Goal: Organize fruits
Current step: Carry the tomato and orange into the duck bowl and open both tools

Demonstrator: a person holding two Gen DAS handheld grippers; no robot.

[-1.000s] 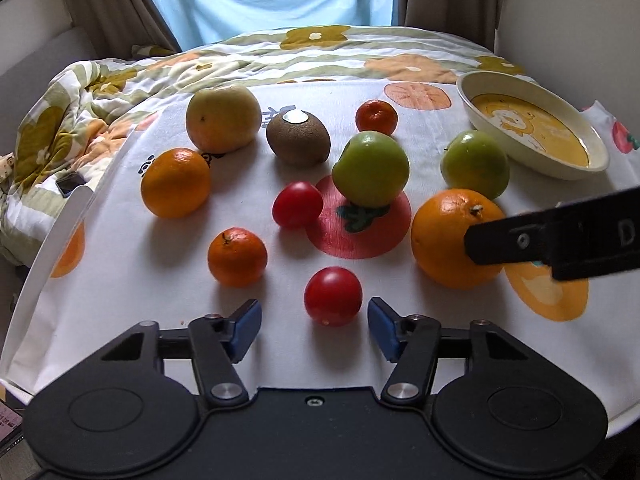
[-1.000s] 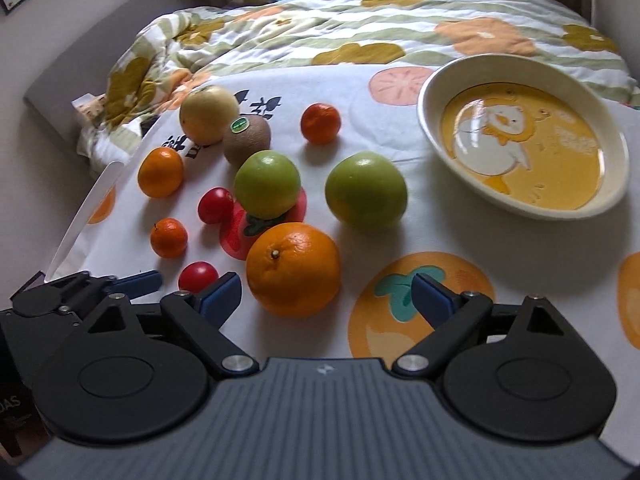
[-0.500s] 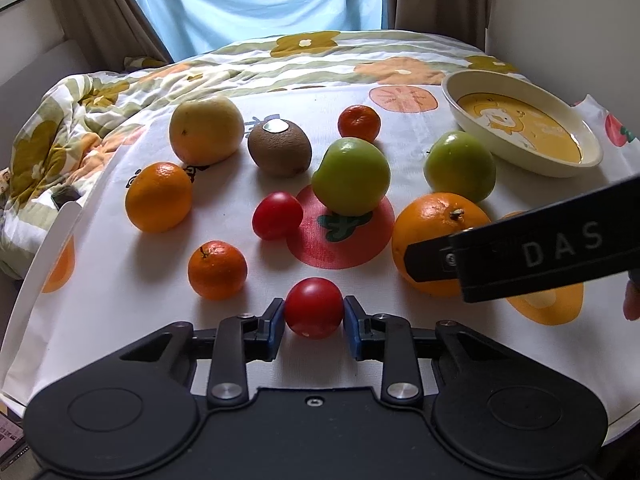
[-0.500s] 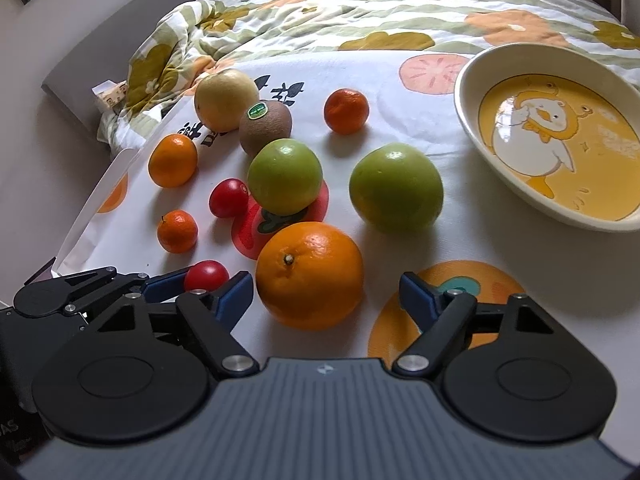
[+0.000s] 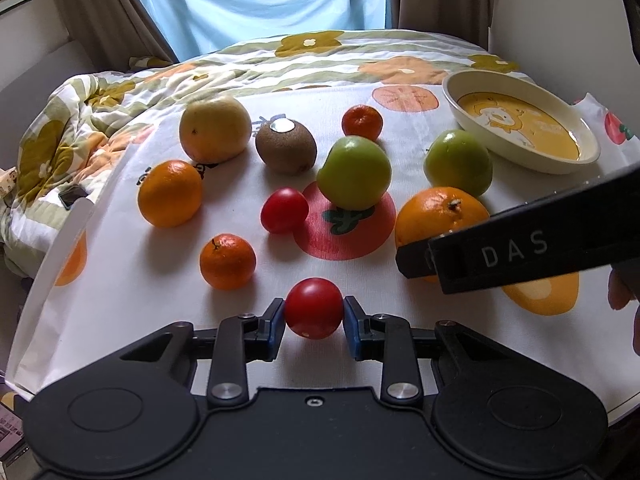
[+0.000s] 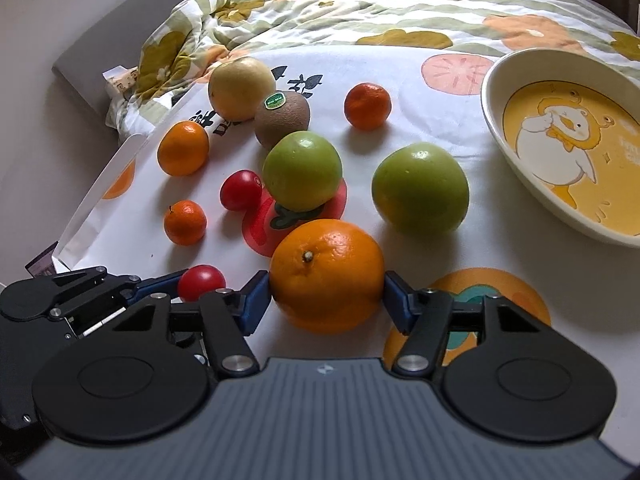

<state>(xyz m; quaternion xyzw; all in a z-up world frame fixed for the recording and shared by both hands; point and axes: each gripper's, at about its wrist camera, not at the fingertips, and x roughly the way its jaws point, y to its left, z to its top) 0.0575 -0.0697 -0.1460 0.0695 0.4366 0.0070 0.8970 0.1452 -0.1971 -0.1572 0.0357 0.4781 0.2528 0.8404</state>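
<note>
My left gripper (image 5: pixel 314 322) is shut on a red tomato (image 5: pixel 314 307) at the near edge of the white cloth; the tomato also shows in the right wrist view (image 6: pixel 201 282). My right gripper (image 6: pixel 326 294) has its blue pads against both sides of a large orange (image 6: pixel 326 274), which rests on the cloth; the orange shows in the left wrist view (image 5: pixel 438 218). Further back lie two green apples (image 6: pixel 303 170) (image 6: pixel 420 188), a second tomato (image 6: pixel 241 190), a kiwi (image 6: pixel 282 119), a yellow fruit (image 6: pixel 241 88) and small oranges (image 6: pixel 367 105).
A cream oval dish with a duck picture (image 6: pixel 516 168) stands at the right, empty. A rumpled flowered quilt (image 6: pixel 320 12) lies behind the cloth. The cloth's left edge (image 6: pixel 100 184) drops off the bed.
The left gripper stays shut on the tomato. The right gripper has moved forward and closed its pads onto the large orange.
</note>
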